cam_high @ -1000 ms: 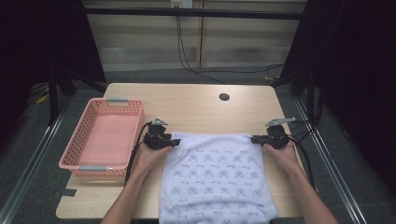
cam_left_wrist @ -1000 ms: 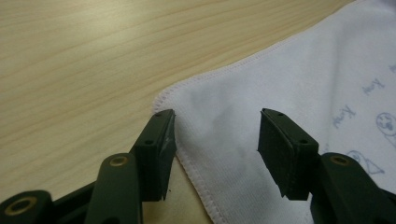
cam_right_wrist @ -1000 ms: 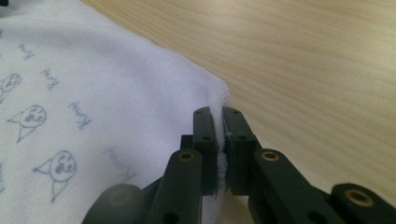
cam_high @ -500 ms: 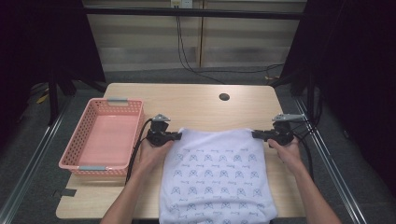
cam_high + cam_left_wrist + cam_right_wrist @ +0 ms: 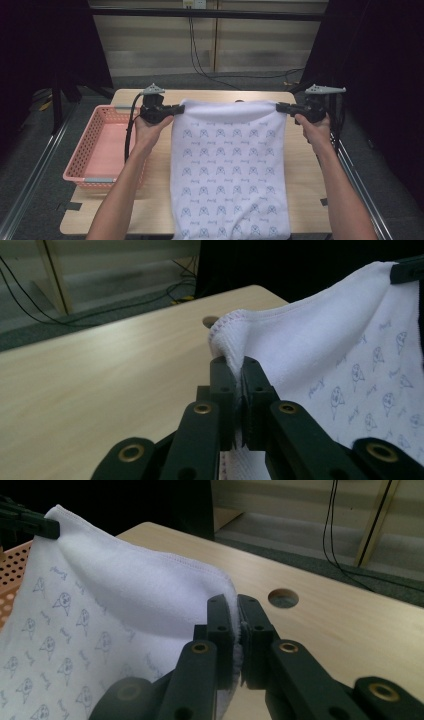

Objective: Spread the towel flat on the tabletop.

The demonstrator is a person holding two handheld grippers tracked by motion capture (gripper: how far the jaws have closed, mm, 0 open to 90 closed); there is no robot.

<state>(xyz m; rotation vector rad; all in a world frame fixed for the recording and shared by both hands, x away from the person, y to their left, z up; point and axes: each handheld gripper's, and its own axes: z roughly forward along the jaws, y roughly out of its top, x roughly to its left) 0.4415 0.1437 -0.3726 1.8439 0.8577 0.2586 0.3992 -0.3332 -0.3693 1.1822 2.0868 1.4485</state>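
Towel (image 5: 230,170) stretched by top corners, long axis running toward the person, left claw (image 5: 176,109) and right claw (image 5: 280,107) each clamped on a corner.

Pretty dim room overall. The desk (image 5: 125,210) is light wood with a round cable hole (image 5: 283,598) near its far edge. Behind it there's a pale panelled wall (image 5: 165,45) with black cables (image 5: 200,55) hanging down onto a grey carpeted floor (image 5: 30,165). Dark curtains (image 5: 45,40) hang at both sides.
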